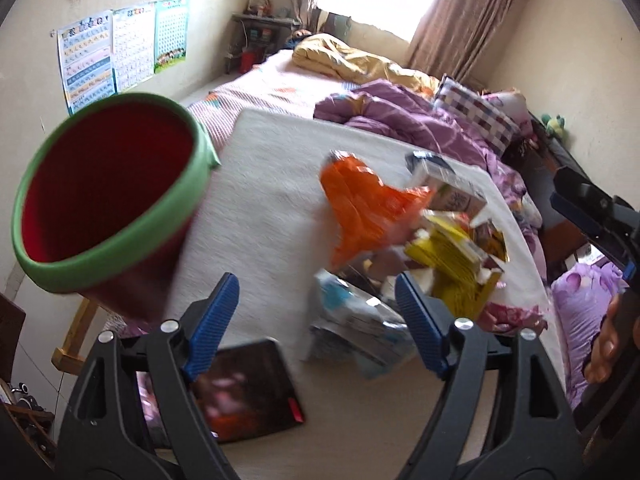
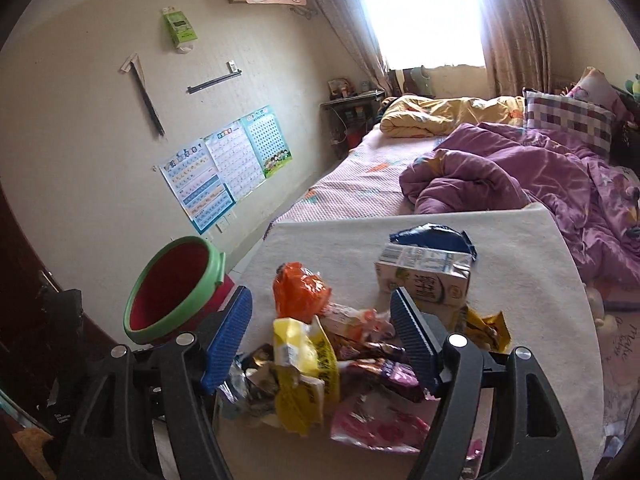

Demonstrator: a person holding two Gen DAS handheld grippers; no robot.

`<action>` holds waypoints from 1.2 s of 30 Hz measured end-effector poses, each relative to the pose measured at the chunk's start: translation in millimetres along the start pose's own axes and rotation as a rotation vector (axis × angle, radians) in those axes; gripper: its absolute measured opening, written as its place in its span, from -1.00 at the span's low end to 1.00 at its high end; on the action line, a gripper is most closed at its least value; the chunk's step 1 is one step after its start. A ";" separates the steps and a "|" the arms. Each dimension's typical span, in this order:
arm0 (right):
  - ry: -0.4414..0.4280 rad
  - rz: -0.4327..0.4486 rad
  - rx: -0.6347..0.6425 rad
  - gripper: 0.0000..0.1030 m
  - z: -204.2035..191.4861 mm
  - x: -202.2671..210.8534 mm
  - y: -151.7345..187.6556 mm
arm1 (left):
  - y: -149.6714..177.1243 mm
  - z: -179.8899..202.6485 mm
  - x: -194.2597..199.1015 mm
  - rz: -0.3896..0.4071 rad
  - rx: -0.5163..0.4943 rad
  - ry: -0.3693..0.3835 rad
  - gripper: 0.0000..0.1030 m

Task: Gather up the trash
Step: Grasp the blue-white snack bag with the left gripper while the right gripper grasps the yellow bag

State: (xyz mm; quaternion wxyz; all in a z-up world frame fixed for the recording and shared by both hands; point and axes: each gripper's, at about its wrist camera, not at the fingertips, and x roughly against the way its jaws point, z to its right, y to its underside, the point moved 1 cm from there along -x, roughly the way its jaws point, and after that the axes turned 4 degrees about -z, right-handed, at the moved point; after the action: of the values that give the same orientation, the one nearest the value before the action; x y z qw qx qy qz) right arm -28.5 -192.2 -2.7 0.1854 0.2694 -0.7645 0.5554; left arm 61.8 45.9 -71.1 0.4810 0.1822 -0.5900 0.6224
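A heap of trash lies on the white table (image 2: 520,280): an orange bag (image 2: 300,292), a milk carton (image 2: 424,276), a yellow wrapper (image 2: 300,368), a pink wrapper (image 2: 376,420) and a blue wrapper (image 2: 432,236). My right gripper (image 2: 322,340) hovers open over the heap, its pads pressing on nothing. My left gripper (image 1: 318,320) is open too, with blurred wrappers beyond it near the orange bag (image 1: 360,208) and yellow wrapper (image 1: 452,264). A red bin with a green rim (image 1: 108,200) tilts beside the table's left edge; in the right wrist view the bin (image 2: 176,288) sits left of the fingers.
A dark tablet-like slab (image 1: 248,396) lies on the table near my left fingers. The other gripper (image 1: 592,208) and a hand (image 1: 608,344) reach in from the right. Behind the table is a bed with a purple quilt (image 2: 500,172). Posters (image 2: 224,164) hang on the left wall.
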 end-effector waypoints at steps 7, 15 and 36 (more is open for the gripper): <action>-0.047 -0.065 0.000 0.35 23.6 7.0 22.6 | 17.9 20.0 -31.4 -0.099 0.081 -0.001 0.14; -0.144 -0.170 0.052 0.35 15.6 -19.7 31.5 | 35.2 37.3 -29.2 -0.095 0.131 -0.033 -0.36; -0.223 -0.216 0.121 -0.10 6.7 -37.3 33.0 | 58.0 49.0 -11.5 -0.095 0.142 -0.073 0.03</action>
State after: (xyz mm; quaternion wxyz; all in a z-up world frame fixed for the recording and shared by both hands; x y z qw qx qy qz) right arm -19.5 -183.0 -51.3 0.1414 0.4206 -0.7122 0.5440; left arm 3.3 6.1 -101.0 0.4741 0.2663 -0.5520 0.6322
